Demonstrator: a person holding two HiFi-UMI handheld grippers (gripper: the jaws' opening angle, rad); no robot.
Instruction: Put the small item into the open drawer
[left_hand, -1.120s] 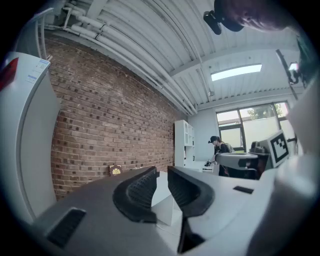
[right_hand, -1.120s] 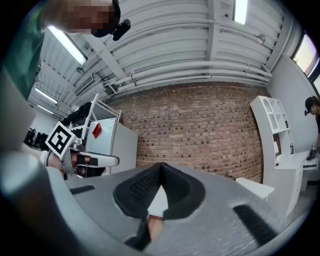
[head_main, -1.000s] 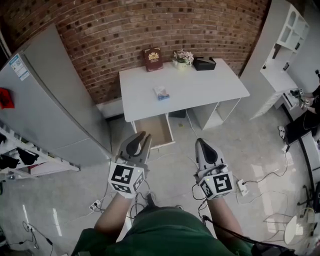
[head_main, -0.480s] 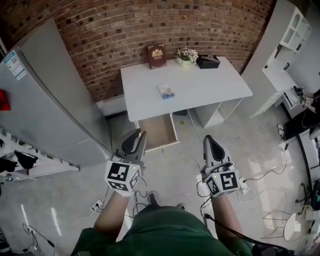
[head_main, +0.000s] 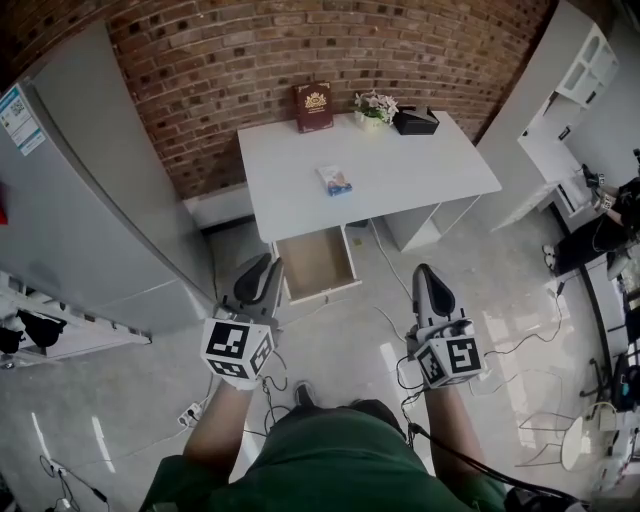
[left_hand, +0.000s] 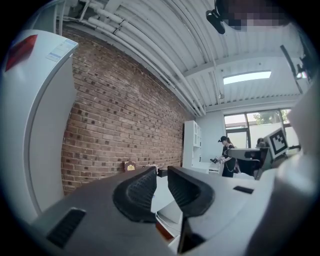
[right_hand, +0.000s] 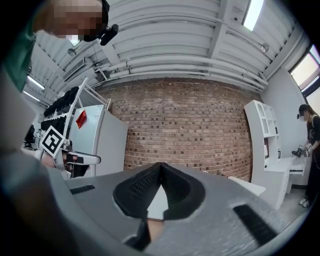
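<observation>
Head view looks down, gripper views level; all share brick wall (head_main: 200, 60)

— Where is the light coming from?
— Bright, even light is filling the room. A long white ceiling light panel (left_hand: 247, 77) is glowing, and pale streaks are glaring on the glossy grey concrete floor (head_main: 390, 352).
— Any distortion?
— The red brick wall (head_main: 300, 50) is bowing at the edges, and black vignetting is ringing both gripper views.

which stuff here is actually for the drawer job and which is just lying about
For the job: packet on the desk, open drawer.
Lying about: book, flowers, black box, fridge.
</observation>
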